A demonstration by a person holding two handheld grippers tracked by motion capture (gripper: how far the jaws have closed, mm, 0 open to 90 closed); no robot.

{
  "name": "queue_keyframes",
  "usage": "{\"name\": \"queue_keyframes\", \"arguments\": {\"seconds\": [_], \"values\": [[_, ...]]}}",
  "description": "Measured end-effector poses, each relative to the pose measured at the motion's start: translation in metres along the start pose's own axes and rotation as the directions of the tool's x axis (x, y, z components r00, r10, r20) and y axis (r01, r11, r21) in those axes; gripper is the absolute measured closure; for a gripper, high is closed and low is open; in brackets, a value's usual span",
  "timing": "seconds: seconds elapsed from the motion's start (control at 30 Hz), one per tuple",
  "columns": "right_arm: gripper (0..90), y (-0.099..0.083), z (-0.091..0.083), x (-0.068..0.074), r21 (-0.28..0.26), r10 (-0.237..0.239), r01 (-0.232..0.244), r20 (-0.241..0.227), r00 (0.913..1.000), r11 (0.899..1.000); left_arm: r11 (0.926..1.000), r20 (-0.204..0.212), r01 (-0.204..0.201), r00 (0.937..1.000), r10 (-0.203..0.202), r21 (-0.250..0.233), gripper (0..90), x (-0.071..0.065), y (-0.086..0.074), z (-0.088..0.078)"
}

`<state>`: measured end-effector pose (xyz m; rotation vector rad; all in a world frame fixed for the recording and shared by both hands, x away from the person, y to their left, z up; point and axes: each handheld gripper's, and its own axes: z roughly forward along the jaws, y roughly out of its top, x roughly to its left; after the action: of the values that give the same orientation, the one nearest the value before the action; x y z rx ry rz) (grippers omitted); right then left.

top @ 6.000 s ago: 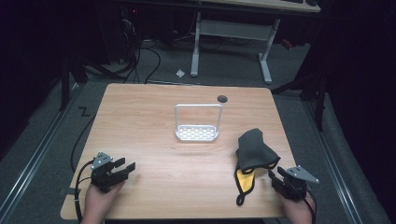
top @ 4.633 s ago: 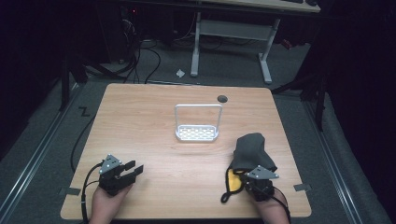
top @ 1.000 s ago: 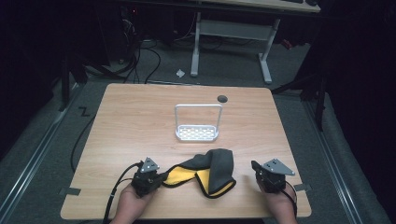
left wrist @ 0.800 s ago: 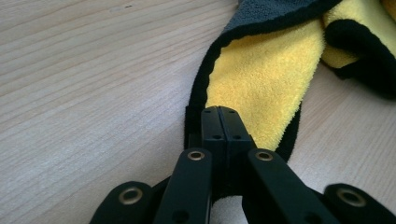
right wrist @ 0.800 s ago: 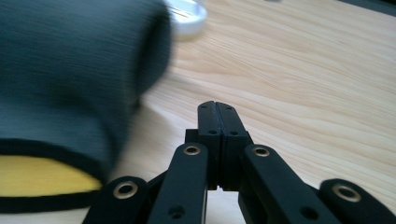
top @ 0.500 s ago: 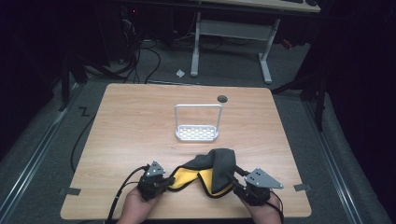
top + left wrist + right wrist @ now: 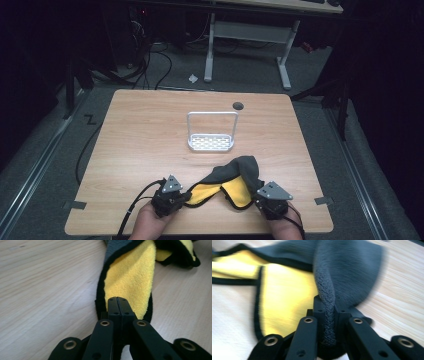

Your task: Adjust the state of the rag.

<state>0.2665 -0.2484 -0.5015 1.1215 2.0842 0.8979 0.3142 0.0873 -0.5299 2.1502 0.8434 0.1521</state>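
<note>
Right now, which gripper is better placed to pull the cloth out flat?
Probably the right gripper: its jaws have just closed on the bunched grey fold of the yellow-and-grey cloth, where the slack lies. The left gripper is shut on the flatter yellow end and can anchor it.

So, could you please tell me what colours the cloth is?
The cloth is yellow on one face, dark grey on the other, with black edging; clearest in the left gripper view.
</note>
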Motion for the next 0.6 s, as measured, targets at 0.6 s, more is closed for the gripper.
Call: {"name": "queue_keyframes", "arguments": {"seconds": [0.6], "values": [[61.8,0.012,0.043,-0.074,0.028,0.193,-0.195,0.075,0.9784,0.98,0.9974,-0.096,0.046,0.9941,-0.052,-0.056,81.6,0.012,-0.001,-0.015]]}}
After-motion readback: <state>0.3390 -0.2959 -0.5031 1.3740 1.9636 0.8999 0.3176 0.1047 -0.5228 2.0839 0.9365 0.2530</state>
